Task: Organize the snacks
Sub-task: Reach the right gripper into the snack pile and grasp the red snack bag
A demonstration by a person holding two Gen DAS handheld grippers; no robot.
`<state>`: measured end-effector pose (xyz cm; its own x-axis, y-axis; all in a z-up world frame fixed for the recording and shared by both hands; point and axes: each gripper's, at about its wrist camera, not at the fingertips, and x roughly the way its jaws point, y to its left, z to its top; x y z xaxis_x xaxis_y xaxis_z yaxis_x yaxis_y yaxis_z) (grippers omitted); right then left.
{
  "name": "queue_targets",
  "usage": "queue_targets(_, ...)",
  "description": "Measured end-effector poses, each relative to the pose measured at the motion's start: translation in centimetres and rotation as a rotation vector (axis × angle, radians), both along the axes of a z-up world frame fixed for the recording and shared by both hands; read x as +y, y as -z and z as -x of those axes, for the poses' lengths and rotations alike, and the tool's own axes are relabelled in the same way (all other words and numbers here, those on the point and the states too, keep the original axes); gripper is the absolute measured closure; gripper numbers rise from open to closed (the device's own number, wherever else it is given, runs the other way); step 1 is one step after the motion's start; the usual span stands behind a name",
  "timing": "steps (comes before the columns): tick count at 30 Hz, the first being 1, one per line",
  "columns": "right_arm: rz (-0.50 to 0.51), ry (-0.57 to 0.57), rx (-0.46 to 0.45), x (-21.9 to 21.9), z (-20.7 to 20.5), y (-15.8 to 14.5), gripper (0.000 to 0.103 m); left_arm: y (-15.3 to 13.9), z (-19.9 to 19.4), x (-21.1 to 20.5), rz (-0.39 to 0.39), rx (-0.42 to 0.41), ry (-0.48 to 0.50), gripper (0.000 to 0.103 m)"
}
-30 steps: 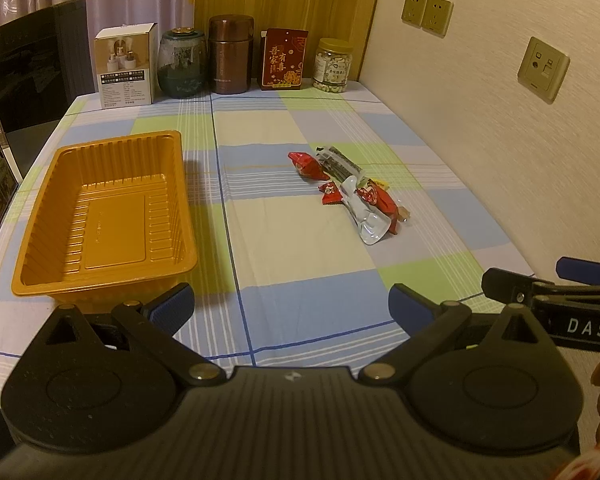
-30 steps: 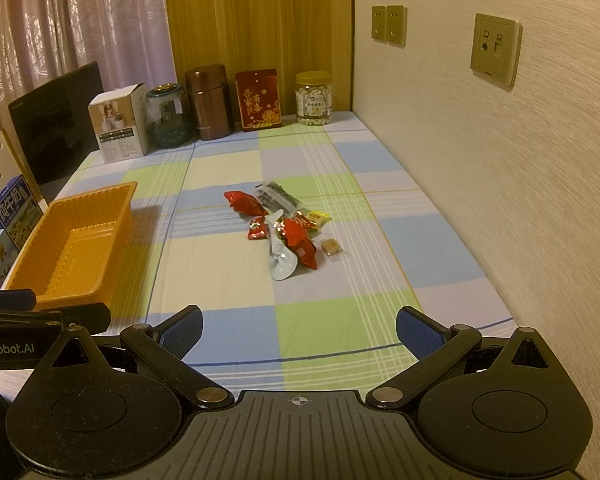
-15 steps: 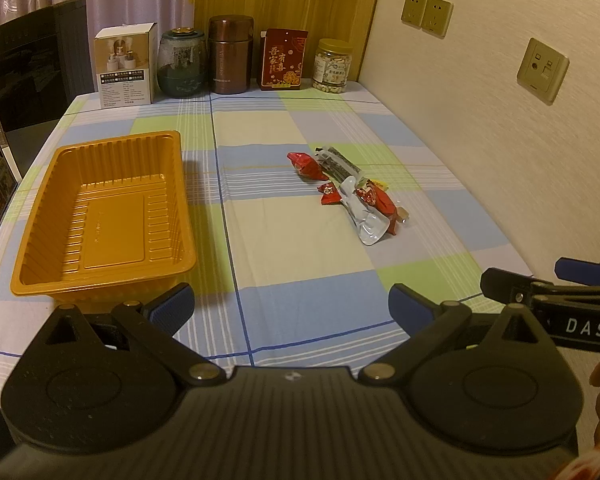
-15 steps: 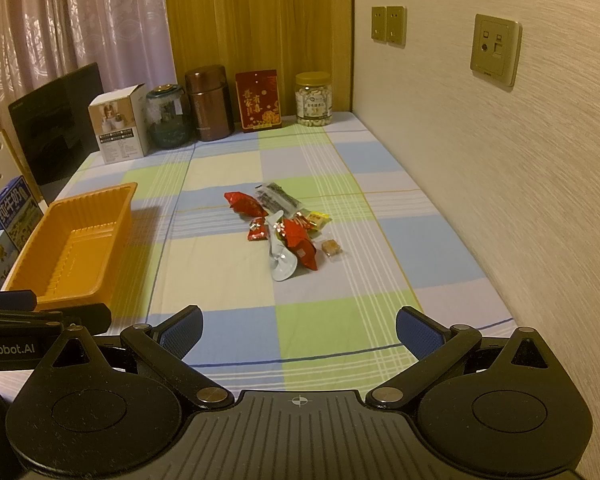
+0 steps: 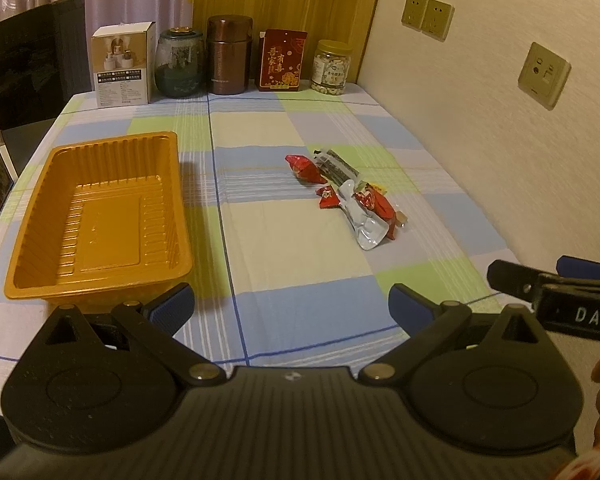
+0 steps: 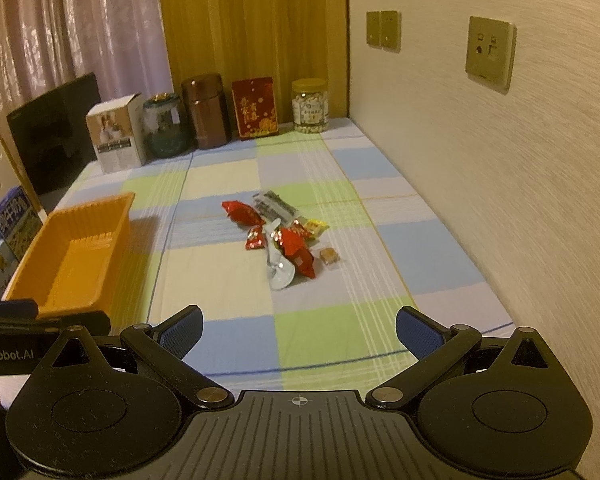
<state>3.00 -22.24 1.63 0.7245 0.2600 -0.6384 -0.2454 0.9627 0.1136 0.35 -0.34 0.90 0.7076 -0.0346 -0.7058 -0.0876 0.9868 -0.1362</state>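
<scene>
A small heap of wrapped snacks lies on the checked tablecloth right of centre: red packets, a silver pouch and a dark bar. It also shows in the right wrist view. An empty orange plastic tray sits at the left, also in the right wrist view. My left gripper is open and empty near the table's front edge. My right gripper is open and empty, well short of the snacks.
A white box, a glass jar, a brown canister, a red packet and a nut jar line the back edge. The wall runs along the right. Boxes stand left of the tray.
</scene>
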Motion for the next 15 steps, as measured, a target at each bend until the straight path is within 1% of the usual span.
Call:
queue_targets(4,-0.004,0.002,-0.010,-0.5,-1.8,0.0,0.001,0.3,-1.9,0.3,0.011,-0.009,-0.004,0.001)
queue_targets(9,0.004,-0.020,-0.034,-1.5,-5.1,0.9,0.001,1.4,-5.4,0.1,0.019,-0.023,0.012,0.001)
queue_targets(10,0.001,-0.029,-0.037,-1.7,-5.8,1.1,0.002,1.7,-6.2,0.0,0.021,-0.024,0.016,0.001)
queue_targets(11,-0.003,-0.040,-0.037,-1.9,-6.6,1.5,0.011,2.0,-7.0,-0.1,0.023,-0.027,0.020,0.001)
queue_targets(12,-0.005,-0.048,-0.032,-2.1,-7.4,1.9,0.018,2.4,-7.8,-0.3,0.020,-0.027,0.024,0.001)
queue_targets(15,-0.012,-0.075,-0.028,-2.4,-9.9,3.4,0.021,3.8,-10.3,-0.6,0.017,-0.023,0.036,0.001)
